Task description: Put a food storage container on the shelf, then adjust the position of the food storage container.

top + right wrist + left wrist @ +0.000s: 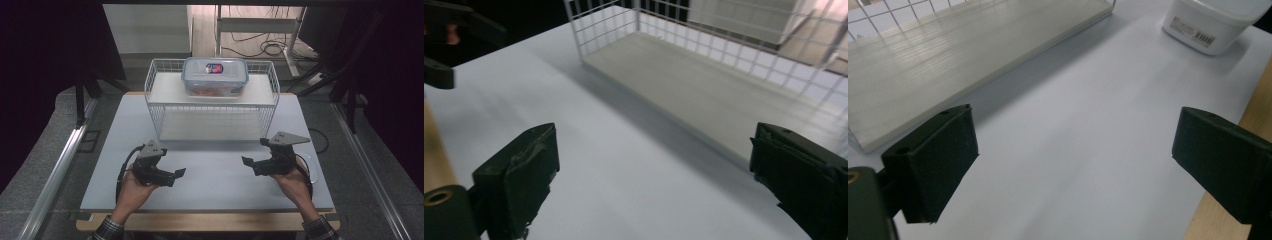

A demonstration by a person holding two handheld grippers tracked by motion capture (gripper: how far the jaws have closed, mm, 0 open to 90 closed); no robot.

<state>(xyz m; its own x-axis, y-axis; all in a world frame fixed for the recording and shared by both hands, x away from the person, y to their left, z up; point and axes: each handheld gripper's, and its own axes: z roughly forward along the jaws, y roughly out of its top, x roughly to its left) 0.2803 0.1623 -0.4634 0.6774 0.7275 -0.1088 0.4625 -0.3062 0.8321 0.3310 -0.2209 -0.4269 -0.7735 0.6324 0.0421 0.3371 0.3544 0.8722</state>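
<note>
On top of the white wire rack (pixel 160 107), at the far side of the table (pixel 215 175), sits the clear lidded container (pixel 215 76), well apart from both grippers and touched by neither. Reaching it cleanly probably means lifting both hands together and approaching its two short ends squarely. Left gripper (pixel 181 172) and right gripper (pixel 246 161) hover low, pointing inward, jaws wide with nothing between them.
</note>
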